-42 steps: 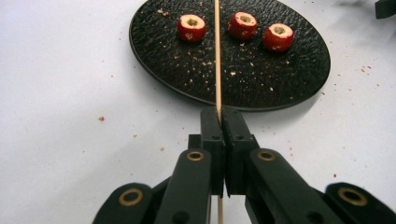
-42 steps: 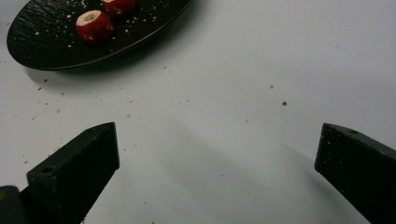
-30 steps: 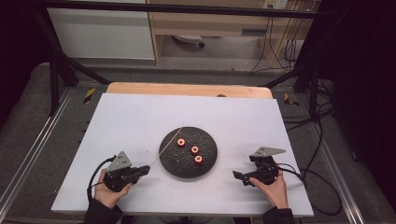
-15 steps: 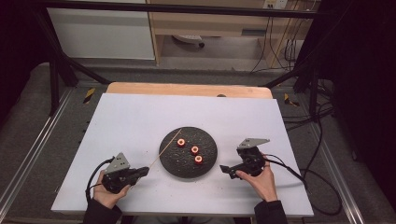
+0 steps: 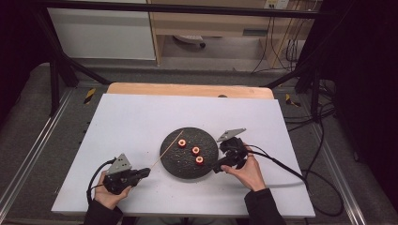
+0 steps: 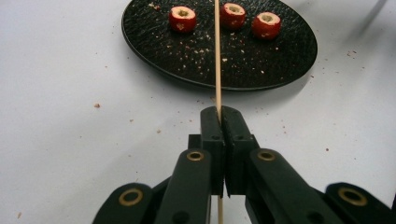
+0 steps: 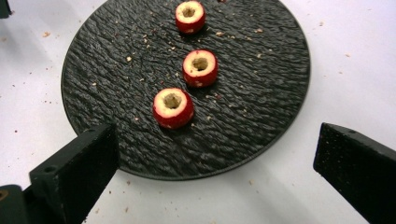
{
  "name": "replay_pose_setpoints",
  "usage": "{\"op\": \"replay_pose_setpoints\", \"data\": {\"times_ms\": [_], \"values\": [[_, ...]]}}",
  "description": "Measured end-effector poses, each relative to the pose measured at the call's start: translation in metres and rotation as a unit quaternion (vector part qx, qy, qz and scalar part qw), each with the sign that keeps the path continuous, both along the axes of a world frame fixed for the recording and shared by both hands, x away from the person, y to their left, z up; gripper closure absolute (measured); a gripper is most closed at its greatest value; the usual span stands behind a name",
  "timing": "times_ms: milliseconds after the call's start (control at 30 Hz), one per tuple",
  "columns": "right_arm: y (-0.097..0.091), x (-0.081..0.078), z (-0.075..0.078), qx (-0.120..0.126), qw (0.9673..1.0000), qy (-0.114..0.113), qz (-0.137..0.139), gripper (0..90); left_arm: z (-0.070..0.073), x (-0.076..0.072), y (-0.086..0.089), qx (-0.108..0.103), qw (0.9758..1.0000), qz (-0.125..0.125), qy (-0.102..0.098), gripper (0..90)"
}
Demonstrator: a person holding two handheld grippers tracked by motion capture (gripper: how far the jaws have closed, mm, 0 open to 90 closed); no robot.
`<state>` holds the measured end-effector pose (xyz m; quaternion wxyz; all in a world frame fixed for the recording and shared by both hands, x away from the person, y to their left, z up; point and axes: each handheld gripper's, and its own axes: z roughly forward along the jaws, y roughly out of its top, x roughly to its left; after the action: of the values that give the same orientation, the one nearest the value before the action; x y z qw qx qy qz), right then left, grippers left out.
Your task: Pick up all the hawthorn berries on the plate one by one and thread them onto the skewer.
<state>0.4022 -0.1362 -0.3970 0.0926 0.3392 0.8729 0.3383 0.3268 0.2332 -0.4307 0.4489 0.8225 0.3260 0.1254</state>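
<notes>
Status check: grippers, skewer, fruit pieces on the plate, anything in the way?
Left gripper shut on skewer. Right gripper open over plate edge, nearest cored red piece. Three pieces loose, path clear.

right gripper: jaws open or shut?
Open. The right gripper has its jaws wide apart, nothing between them, near the black plate.

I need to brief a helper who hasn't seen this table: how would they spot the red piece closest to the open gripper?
Find the round black plate in the middle of the white table. Three red hollowed fruit pieces lie in a row on it. The one meant is the end piece nearest the right gripper, farthest from the wooden skewer.
</notes>
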Motion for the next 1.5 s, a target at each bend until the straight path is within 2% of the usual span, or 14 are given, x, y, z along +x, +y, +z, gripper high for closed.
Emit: {"op": "replay_pose_setpoints", "data": {"times_ms": [367, 467, 700, 1100, 1367, 1500], "values": [[0.033, 0.013, 0.005, -0.048, 0.9979, 0.029, 0.033, 8.5, -0.001, 0.0, -0.001, 0.005, 1.0, -0.001, -0.001, 88.3], [0.042, 0.017, 0.006, -0.063, 0.9965, 0.036, 0.042, 10.5, -0.001, 0.001, -0.001, 0.005, 1.0, -0.001, -0.001, 88.3], [0.058, 0.025, 0.005, -0.094, 0.9921, 0.057, 0.061, 22.5, -0.001, 0.001, 0.0, 0.004, 1.0, 0.001, 0.001, 88.4], [0.07, 0.036, -0.001, -0.134, 0.9822, 0.098, 0.088, 42.2, -0.001, 0.002, 0.001, 0.005, 1.0, 0.0, 0.003, 88.3], [0.072, 0.038, -0.005, -0.143, 0.9792, 0.108, 0.096, 53.5, -0.001, 0.002, 0.0, 0.006, 1.0, -0.001, 0.005, 88.4], [0.073, 0.04, -0.008, -0.152, 0.9761, 0.118, 0.102, 56.4, -0.001, 0.002, 0.0, 0.006, 1.0, -0.002, 0.005, 88.3]]}}
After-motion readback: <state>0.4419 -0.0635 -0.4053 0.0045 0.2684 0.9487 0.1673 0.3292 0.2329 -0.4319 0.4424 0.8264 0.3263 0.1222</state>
